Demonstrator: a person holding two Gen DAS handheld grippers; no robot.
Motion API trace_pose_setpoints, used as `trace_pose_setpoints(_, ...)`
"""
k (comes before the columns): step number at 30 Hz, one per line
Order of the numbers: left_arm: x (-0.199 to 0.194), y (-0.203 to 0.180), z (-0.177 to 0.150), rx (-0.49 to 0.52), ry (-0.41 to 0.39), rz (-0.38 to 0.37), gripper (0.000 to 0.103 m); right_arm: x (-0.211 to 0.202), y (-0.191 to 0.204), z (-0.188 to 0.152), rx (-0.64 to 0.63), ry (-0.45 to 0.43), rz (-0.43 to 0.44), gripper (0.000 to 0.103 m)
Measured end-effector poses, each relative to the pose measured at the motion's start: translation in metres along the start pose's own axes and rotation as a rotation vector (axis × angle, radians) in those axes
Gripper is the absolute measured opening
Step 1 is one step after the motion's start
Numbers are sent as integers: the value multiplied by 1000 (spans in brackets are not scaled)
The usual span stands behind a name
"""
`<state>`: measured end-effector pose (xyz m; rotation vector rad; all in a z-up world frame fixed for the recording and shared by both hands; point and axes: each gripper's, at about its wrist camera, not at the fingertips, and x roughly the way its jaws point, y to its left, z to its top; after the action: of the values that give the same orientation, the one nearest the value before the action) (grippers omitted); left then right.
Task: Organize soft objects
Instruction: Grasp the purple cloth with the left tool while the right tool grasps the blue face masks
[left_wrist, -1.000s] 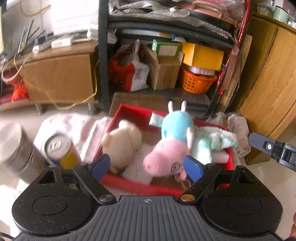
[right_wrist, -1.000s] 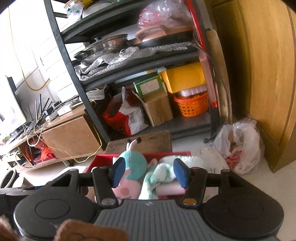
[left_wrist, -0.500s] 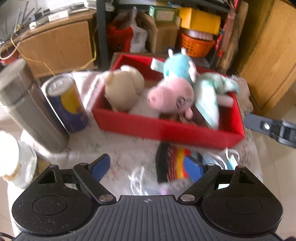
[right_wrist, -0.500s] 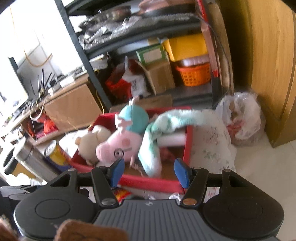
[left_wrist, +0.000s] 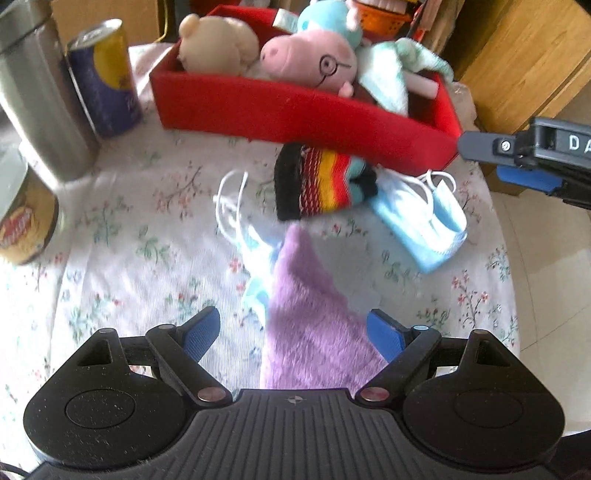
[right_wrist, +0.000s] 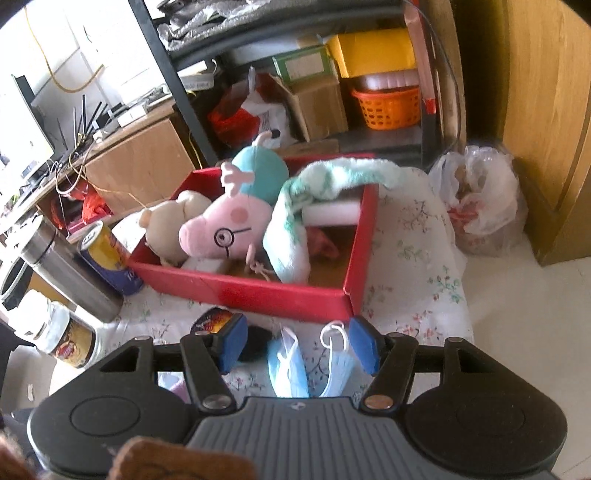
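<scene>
A red box on the floral tablecloth holds a pink pig plush, a beige bear plush and a mint towel. In front of the box lie a striped knit piece, blue face masks and a purple fuzzy cloth. My left gripper is open, its jaws on either side of the purple cloth. My right gripper is open above the masks and also shows at the right edge of the left wrist view.
A steel flask, a purple-yellow can and a labelled jar stand left of the box. A wooden cabinet, a plastic bag and cluttered shelves lie beyond the table.
Both grippers have tilted down and pulled back from the box toward the table front. The knit piece, masks and purple cloth have come into view. Both stay open.
</scene>
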<state>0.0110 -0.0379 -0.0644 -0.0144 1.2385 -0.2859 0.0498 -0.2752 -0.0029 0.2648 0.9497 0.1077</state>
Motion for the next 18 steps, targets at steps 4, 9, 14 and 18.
trace_pose_setpoints(4,-2,-1,-3,-1,-8,-6,85,7,5,-5,-44,42,-2,45)
trace_pose_setpoints(9,-1,-5,-6,-5,3,-17,85,22,8,-14,-80,102,-35,45)
trace_pose_setpoints(14,7,-9,-11,-15,28,-33,88,44,11,-24,-118,168,-74,47)
trace_pose_setpoints(18,17,-15,-15,-21,46,-29,87,64,10,-33,-120,213,-89,47)
